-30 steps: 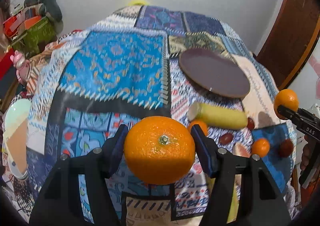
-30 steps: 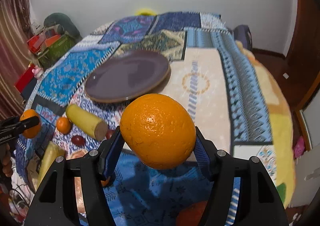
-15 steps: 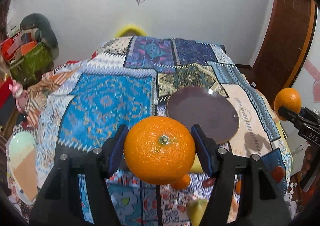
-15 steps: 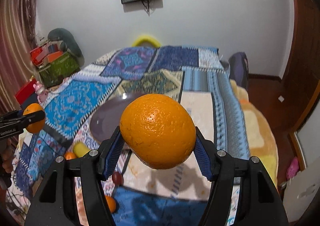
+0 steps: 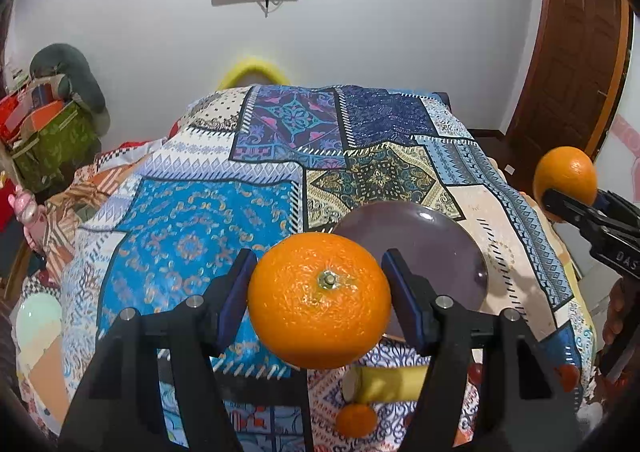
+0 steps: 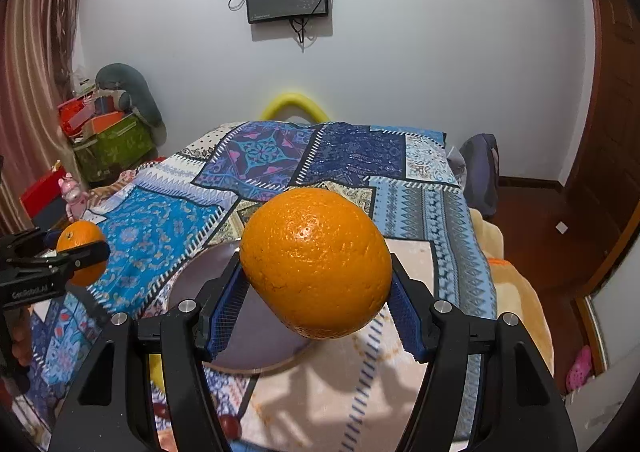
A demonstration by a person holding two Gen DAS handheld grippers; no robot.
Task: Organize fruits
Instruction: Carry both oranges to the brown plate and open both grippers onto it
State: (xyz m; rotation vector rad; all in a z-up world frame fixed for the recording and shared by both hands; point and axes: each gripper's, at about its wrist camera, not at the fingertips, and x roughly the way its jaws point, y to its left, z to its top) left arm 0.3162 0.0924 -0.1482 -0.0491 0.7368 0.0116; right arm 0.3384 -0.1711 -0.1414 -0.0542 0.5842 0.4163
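My left gripper (image 5: 319,302) is shut on a round orange (image 5: 319,300) with its stem end facing the camera, held above the patchwork bedspread. My right gripper (image 6: 316,304) is shut on a larger oval orange (image 6: 316,262), also held in the air. A dark purple plate (image 5: 440,248) lies on the bed just behind the left orange; in the right wrist view the plate (image 6: 256,336) is under and behind the right orange. Each gripper shows at the edge of the other view, the right one (image 5: 568,188) and the left one (image 6: 80,256), each with its orange.
On the bedspread (image 5: 200,228) near its front edge lie a yellow banana-like fruit (image 5: 390,380), a small orange (image 5: 356,418) and small dark red fruits (image 6: 230,426). A green box (image 6: 114,146) with clutter stands at the left. A wooden door (image 5: 576,64) is at the right.
Both grippers have risen and tilted up with their oranges still held. The wall and screens have come into view, and the plate and loose fruits have dropped low in both views.
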